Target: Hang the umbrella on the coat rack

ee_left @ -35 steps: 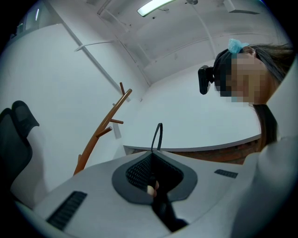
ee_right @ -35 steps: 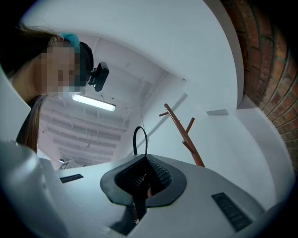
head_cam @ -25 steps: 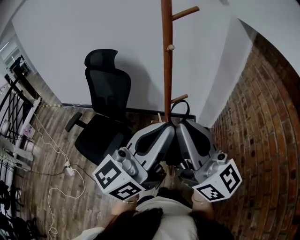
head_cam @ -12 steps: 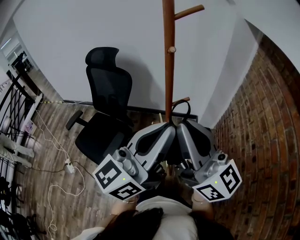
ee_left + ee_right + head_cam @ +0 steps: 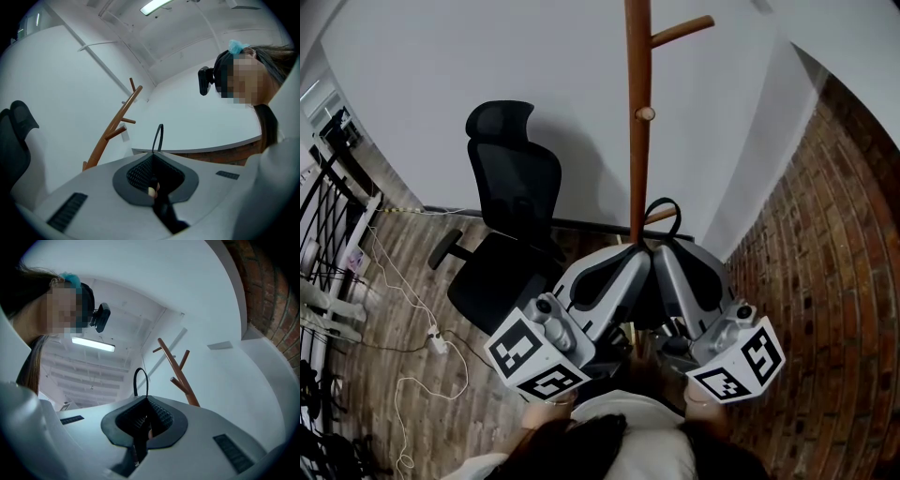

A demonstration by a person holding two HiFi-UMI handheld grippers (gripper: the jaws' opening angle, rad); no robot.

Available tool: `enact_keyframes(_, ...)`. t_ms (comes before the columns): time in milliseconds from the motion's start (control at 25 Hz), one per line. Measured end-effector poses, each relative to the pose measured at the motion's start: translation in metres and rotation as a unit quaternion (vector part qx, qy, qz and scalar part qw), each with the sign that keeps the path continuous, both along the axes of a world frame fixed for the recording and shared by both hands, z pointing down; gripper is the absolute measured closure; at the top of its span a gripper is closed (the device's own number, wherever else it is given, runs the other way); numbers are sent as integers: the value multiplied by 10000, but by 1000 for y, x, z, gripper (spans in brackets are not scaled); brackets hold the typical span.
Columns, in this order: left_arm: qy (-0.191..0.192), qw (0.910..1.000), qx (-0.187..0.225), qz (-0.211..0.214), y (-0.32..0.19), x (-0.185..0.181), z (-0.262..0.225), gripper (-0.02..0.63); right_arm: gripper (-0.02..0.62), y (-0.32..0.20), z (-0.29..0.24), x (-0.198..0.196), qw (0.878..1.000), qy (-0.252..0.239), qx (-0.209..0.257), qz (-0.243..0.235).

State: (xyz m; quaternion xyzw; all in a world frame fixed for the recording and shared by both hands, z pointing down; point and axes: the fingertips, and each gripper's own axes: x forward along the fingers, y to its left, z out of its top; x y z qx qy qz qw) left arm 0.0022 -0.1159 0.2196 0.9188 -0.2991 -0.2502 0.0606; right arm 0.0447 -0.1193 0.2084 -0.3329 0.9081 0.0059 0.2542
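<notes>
Holding the umbrella (image 5: pixel 165 213) in both grippers at once, raised close in front of the rack (image 5: pixel 637 122).

Left gripper (image 5: pixel 153 157): fingers clenched on the umbrella's dark stem, with the black strap (image 5: pixel 159 136) standing up as a narrow loop past the fingertips. Right gripper (image 5: pixel 146 401): fingers likewise clenched on the same stem from the other side, with the loop rising above them too.

From the head view, pressed flank to flank, tips together and aimed at the brown pole, marker cubes down near the person (image 5: pixel 609 445). Just beyond the tips, arching across the lowest peg (image 5: pixel 659 216); impossible to tell whether hooked over it or only in front of it. In both gripper views, seen apart from the pegs, against pale wall and ceiling. Most of the umbrella hidden under the gripper bodies.

Higher on the pole, a short knob (image 5: pixel 645 113) and a long peg (image 5: pixel 680 30) slanting up to the right. Left of the rack, a black chair (image 5: pixel 511 202) on the wood floor (image 5: pixel 403 309), against the white wall (image 5: pixel 487 56). Further left, a white cable (image 5: pixel 412 323) trailing over the boards. On the right, a brick wall (image 5: pixel 825 281).
</notes>
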Motion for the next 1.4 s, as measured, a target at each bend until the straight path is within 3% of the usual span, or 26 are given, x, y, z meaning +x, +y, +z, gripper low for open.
enact_keyframes(1400,64,9991,42,412,-83,-3,-18,595,560,-79,-19,-2,9995,-25,73,293)
